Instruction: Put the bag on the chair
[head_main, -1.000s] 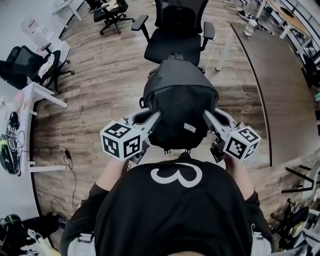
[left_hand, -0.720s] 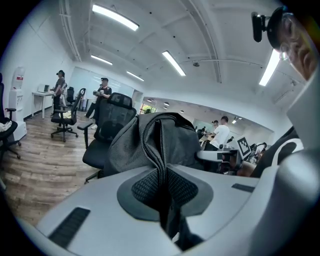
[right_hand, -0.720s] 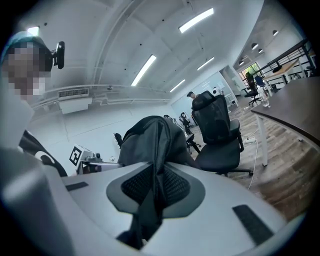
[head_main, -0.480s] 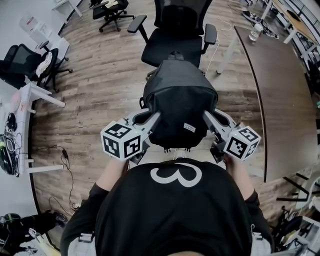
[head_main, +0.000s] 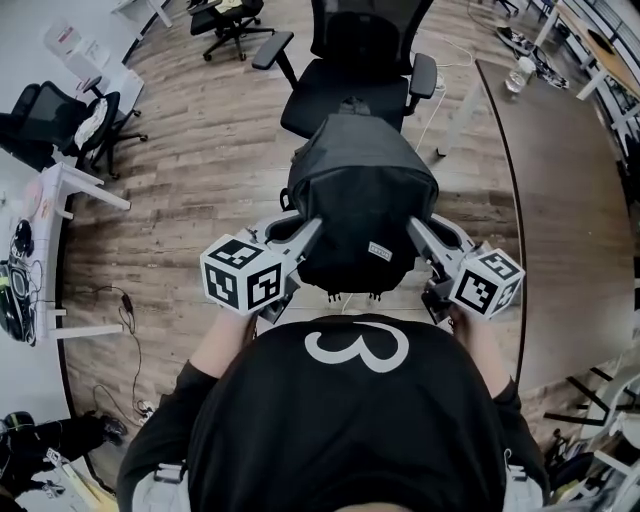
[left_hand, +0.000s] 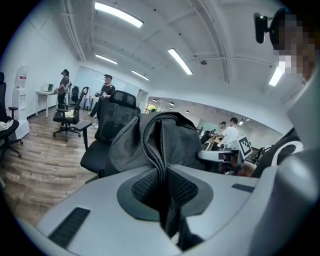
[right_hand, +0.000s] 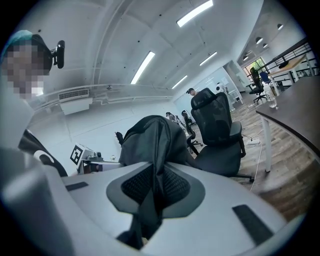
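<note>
- The left gripper (left_hand: 162, 186) is seen clamped on a fold of the dark bag (head_main: 360, 185), and the right gripper (right_hand: 154, 191) is pinched shut on the fabric at the opposite side.
- The bag is held in the air between both grippers, just short of the black office chair (head_main: 345, 90).
- The carrying step is judged to be in hand; next, the bag must be brought over the chair, lowered and released.

black bag (head_main: 358, 195); black chair (head_main: 345, 85); brown wood-grain floor (head_main: 215, 180)
</note>
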